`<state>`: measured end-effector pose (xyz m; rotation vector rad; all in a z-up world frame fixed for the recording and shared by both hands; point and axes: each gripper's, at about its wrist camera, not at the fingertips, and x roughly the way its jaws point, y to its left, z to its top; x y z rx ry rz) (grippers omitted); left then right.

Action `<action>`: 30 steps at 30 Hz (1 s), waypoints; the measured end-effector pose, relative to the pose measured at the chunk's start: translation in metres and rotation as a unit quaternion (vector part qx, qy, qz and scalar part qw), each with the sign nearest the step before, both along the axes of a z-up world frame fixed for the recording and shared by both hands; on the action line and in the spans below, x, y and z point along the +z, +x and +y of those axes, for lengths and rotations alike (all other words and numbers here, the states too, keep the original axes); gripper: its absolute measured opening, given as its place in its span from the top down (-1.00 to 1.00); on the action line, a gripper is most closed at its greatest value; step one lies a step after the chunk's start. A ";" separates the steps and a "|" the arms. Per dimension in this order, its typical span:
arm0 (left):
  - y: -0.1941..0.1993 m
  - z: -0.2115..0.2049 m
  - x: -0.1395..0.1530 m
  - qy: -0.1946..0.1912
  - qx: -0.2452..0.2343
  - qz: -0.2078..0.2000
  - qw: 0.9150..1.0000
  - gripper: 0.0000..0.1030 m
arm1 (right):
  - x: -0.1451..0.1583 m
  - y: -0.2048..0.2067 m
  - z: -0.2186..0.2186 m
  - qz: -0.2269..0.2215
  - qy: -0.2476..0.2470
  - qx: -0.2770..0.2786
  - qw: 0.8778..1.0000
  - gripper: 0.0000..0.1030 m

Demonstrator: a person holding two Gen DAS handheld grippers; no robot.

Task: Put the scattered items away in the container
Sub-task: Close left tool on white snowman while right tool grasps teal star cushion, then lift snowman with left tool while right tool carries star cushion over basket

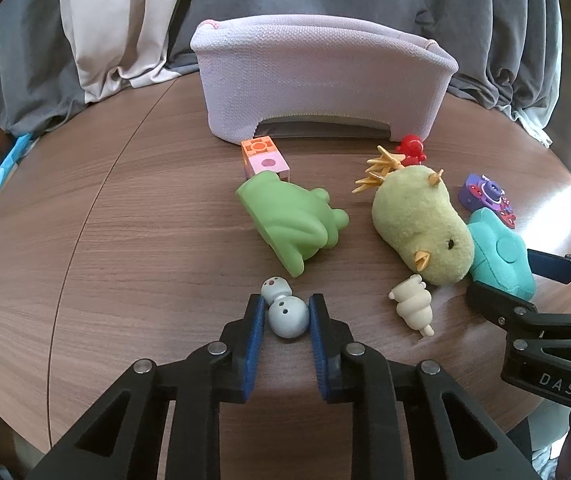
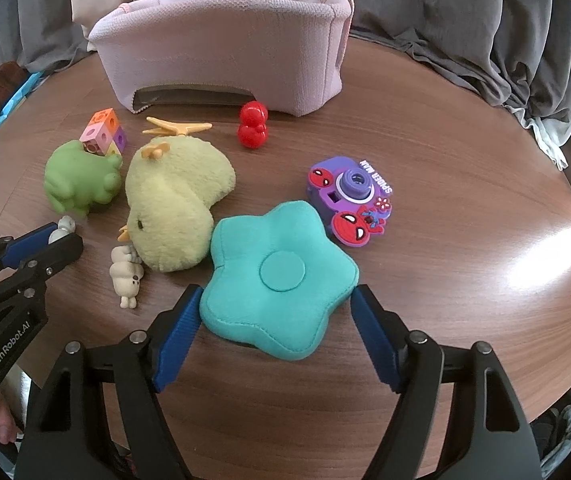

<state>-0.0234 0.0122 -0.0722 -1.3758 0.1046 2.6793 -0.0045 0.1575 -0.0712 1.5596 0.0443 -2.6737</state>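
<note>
My left gripper [image 1: 287,300] is shut on a small pale grey snowman figure [image 1: 288,316] that lies on the round wooden table [image 1: 125,240]; both blue pads touch its body. My right gripper [image 2: 277,292] stands open, its pads at the two edges of a teal star cushion [image 2: 281,272] that lies flat and unsquashed. The lilac fabric basket [image 1: 325,80] stands at the back of the table, beyond the toys. The left gripper [image 2: 65,236] also shows at the left of the right wrist view, the right gripper [image 1: 499,276] at the right of the left wrist view.
Between the grippers and the basket [image 2: 225,40] lie a green frog [image 1: 289,220], a yellow-green plush chick [image 1: 417,220], a cream figure [image 1: 413,306], stacked blocks [image 1: 263,158], a gold clip [image 1: 381,168], a red figure [image 2: 252,128] and a purple toy camera [image 2: 351,196]. Grey curtains hang behind.
</note>
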 end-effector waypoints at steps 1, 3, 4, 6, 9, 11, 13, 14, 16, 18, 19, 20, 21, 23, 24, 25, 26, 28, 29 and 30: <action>0.000 0.000 0.000 0.001 0.000 0.001 1.000 0.62 | -0.002 -0.001 0.002 -0.005 -0.005 -0.001 1.000 -0.42; 0.000 0.000 -0.001 0.001 -0.001 0.002 1.000 0.64 | -0.003 -0.001 0.005 -0.006 -0.015 -0.004 1.000 -0.38; 0.001 -0.001 -0.001 0.001 -0.002 0.002 1.000 0.64 | -0.003 -0.001 0.005 -0.004 -0.014 -0.004 1.000 -0.36; 0.001 -0.001 -0.001 0.003 -0.004 0.002 1.000 0.64 | -0.002 -0.001 0.005 -0.002 -0.014 -0.002 1.000 -0.19; 0.000 -0.001 -0.001 0.006 -0.006 0.001 1.000 0.64 | -0.001 -0.002 0.006 0.001 -0.012 -0.002 1.000 -0.11; 0.000 0.000 0.000 0.008 -0.008 0.001 1.000 0.64 | -0.001 -0.002 0.004 0.002 -0.009 0.001 1.000 -0.08; 0.000 0.000 0.000 0.009 -0.007 0.001 1.000 0.64 | -0.001 -0.002 0.004 0.004 -0.008 0.001 1.000 -0.07; 0.000 0.000 0.000 0.009 -0.006 0.000 1.000 0.65 | -0.001 -0.002 0.004 0.004 -0.008 0.001 1.000 -0.06; 0.000 0.000 0.000 0.010 -0.006 0.000 1.000 0.65 | 0.000 -0.002 0.004 0.005 -0.007 0.001 1.000 -0.04; 0.001 0.000 0.000 0.011 -0.005 0.000 1.000 0.65 | 0.000 -0.002 0.005 0.007 -0.007 0.000 1.000 -0.03; 0.001 0.000 0.000 0.011 -0.005 -0.001 1.000 0.65 | 0.001 -0.002 0.005 0.008 -0.007 0.000 1.000 -0.03; 0.001 0.000 0.000 0.012 -0.004 -0.001 1.000 0.65 | 0.001 -0.001 0.006 0.009 -0.007 -0.001 1.000 -0.03; 0.001 -0.001 0.000 0.012 -0.002 -0.001 1.000 0.65 | 0.001 -0.002 0.006 0.010 -0.007 -0.001 1.000 -0.03; 0.002 -0.002 0.001 0.014 -0.001 0.000 1.000 0.65 | 0.003 -0.001 0.006 0.014 -0.007 -0.002 1.000 -0.03; 0.002 -0.002 0.002 0.015 -0.001 0.001 1.000 0.65 | 0.004 -0.001 0.007 0.015 -0.008 -0.003 1.000 -0.02; 0.002 -0.002 0.003 0.015 0.000 0.002 1.000 0.65 | 0.005 -0.001 0.007 0.016 -0.007 -0.002 1.000 -0.02; 0.003 -0.002 0.004 0.015 0.000 0.004 1.000 0.65 | 0.006 -0.001 0.007 0.017 -0.007 -0.002 1.000 -0.02; 0.002 -0.002 0.007 0.015 0.001 0.006 1.000 0.65 | 0.007 0.000 0.008 0.019 -0.008 -0.002 1.000 -0.02; 0.002 -0.002 0.008 0.015 0.001 0.007 1.000 0.65 | 0.008 0.000 0.008 0.020 -0.008 -0.002 1.000 -0.02; 0.003 -0.002 0.009 0.015 0.002 0.007 1.000 0.65 | 0.008 0.000 0.009 0.021 -0.008 -0.002 1.000 -0.02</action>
